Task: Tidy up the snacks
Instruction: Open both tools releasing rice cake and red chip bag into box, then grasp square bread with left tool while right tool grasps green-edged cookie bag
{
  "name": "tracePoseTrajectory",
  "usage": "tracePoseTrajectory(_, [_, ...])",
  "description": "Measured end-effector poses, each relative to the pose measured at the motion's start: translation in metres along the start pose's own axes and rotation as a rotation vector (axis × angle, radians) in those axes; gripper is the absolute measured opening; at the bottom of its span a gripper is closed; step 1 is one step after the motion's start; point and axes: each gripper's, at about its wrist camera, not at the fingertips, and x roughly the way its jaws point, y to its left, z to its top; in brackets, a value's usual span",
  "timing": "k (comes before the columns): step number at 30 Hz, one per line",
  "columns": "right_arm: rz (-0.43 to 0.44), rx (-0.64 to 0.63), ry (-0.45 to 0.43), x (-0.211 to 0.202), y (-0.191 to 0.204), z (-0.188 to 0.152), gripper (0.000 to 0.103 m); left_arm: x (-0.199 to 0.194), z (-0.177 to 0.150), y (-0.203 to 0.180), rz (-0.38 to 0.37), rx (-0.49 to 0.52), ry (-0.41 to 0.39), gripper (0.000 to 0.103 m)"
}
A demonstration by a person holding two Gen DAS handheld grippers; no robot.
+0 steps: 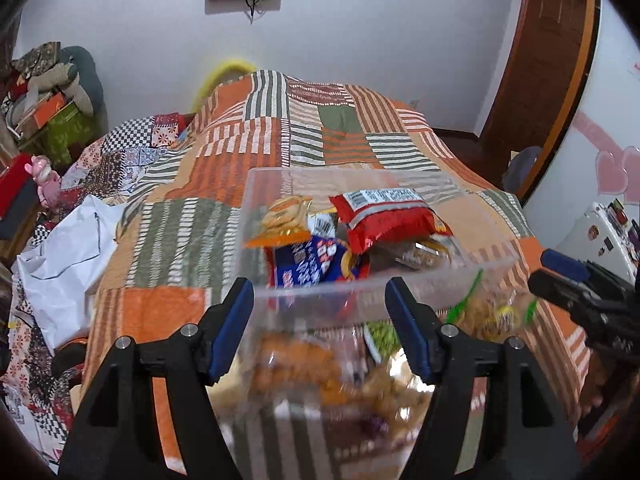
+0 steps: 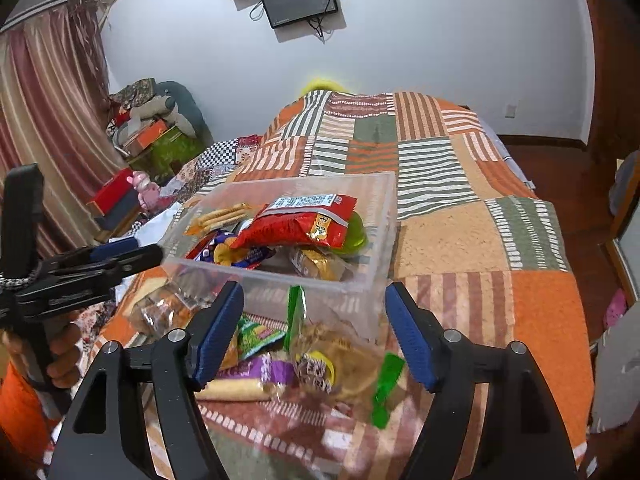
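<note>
A clear plastic bin (image 1: 256, 200) stands on the patchwork bed cover and holds several snack packets. A red packet (image 1: 388, 216) lies on top, over a blue one (image 1: 312, 264). My left gripper (image 1: 320, 320) is open just in front of the bin's near wall, and nothing is pressed between its pads. In the right wrist view the same bin (image 2: 384, 208) is ahead. My right gripper (image 2: 316, 332) is open above loose snacks on the cover: a clear bag with green ends (image 2: 340, 364), a purple packet (image 2: 256, 368) and a green packet (image 2: 256, 336).
The patchwork cover (image 2: 460, 240) stretches away to the right of and behind the bin. A white bag (image 1: 64, 264) lies left of it. The other gripper (image 1: 560, 276) reaches in from the right in the left wrist view. Clutter and boxes (image 2: 152, 140) stand by the far wall.
</note>
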Motion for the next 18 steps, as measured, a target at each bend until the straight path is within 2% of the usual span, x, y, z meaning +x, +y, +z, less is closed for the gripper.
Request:
tracePoseTrajectory(9, [-0.072, -0.027, 0.015, -0.008, 0.0, -0.03, 0.083, -0.026, -0.038, 0.022, 0.046, 0.018, 0.02, 0.07])
tracePoseTrajectory(14, [-0.099, -0.021, 0.037, -0.009, -0.007, -0.04, 0.084, -0.02, -0.061, 0.042, 0.061, -0.003, 0.076, 0.07])
tracePoseTrajectory(18, [-0.087, 0.04, 0.039, -0.009, -0.016, -0.044, 0.084, -0.01, -0.077, 0.06, 0.078, -0.042, 0.123, 0.071])
